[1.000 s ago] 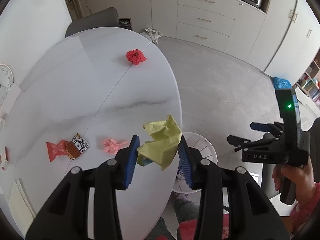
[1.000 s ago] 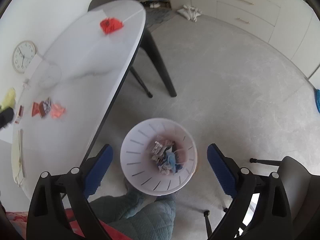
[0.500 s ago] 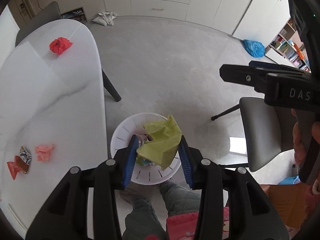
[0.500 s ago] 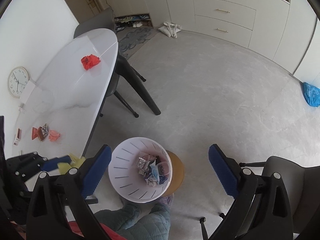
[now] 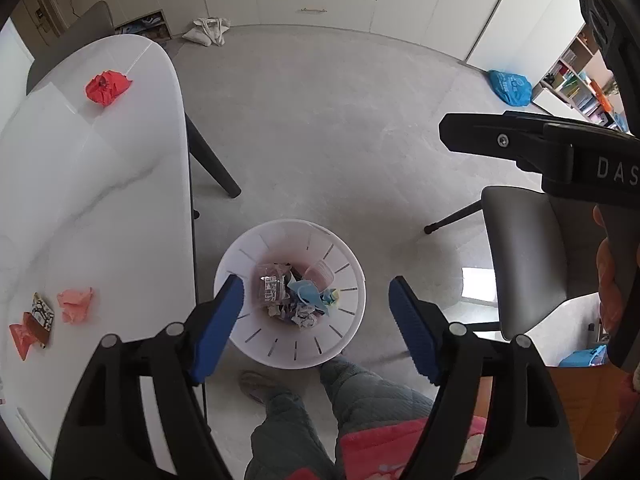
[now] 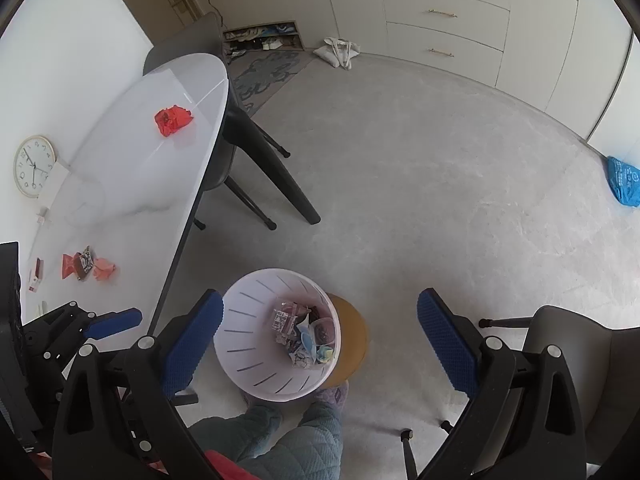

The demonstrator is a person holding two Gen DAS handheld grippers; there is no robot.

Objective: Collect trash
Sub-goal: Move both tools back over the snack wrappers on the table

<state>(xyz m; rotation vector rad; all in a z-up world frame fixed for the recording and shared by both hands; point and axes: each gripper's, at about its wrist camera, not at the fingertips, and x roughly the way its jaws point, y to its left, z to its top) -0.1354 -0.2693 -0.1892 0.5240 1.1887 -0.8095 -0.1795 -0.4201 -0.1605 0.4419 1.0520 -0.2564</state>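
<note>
Directly below the left claw (image 5: 316,312) sits the bin (image 5: 348,256) – jaws opening, nothing between them. Trash (image 5: 74,304) waits on the worktop (image 5: 100,200) beside; the right claw (image 6: 320,340) gapes empty.

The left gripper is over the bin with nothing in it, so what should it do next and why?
Probably swing back to the table for the pink crumpled paper. The left gripper is opening, empty, above the white bin, and that scrap looks nearest.

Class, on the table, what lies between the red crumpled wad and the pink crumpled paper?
Nothing: both views show bare tabletop between the red wad and the pink paper.
</note>
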